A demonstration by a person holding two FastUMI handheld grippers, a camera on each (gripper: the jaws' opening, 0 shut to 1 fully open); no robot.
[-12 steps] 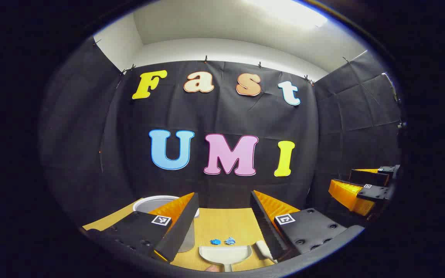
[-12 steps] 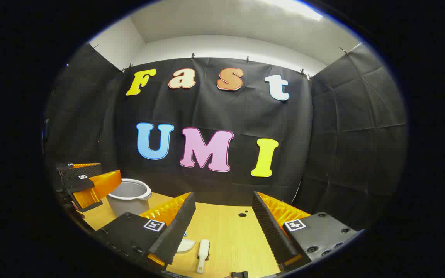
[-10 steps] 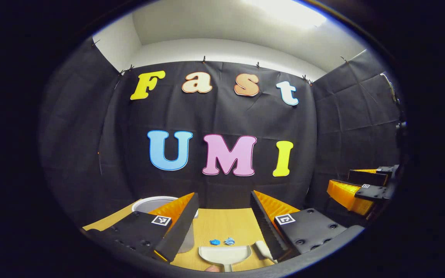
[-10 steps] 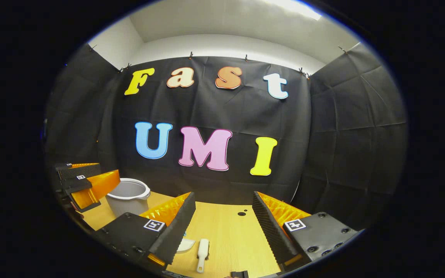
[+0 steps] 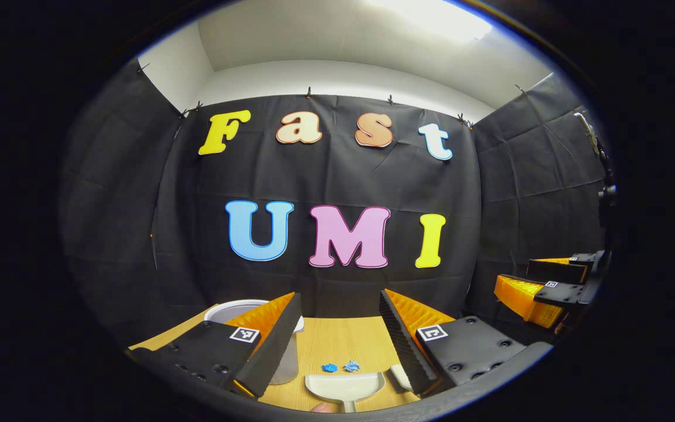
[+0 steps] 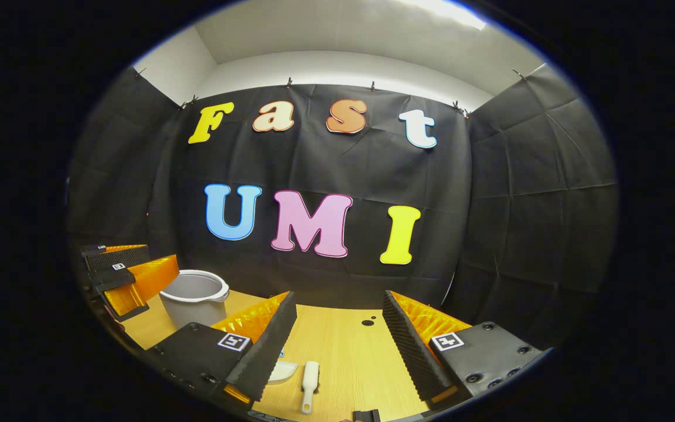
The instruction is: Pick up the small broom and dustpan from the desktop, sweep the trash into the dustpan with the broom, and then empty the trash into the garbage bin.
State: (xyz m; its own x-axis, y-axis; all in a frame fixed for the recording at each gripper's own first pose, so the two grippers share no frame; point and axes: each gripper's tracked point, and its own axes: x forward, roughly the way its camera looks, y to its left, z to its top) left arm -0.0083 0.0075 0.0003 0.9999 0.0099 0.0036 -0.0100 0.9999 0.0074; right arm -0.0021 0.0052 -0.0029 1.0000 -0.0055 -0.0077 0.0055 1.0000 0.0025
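In the left gripper view, the left gripper (image 5: 337, 310) hangs above the wooden desktop (image 5: 337, 340) with its fingers spread wide and nothing between them. Below the gap between the fingers lies the pale dustpan (image 5: 344, 385), mouth facing away, with two blue scraps of trash (image 5: 340, 367) just beyond its lip. What seems to be the broom's end (image 5: 401, 376) peeks out beside the right-hand finger, though most of it is hidden. The grey garbage bin (image 5: 238, 309) stands behind the left-hand finger. In the right gripper view, the right gripper (image 6: 339, 305) is likewise wide apart and empty, and the small broom (image 6: 309, 378) lies on the desktop between its fingers, nearer the left-hand one.
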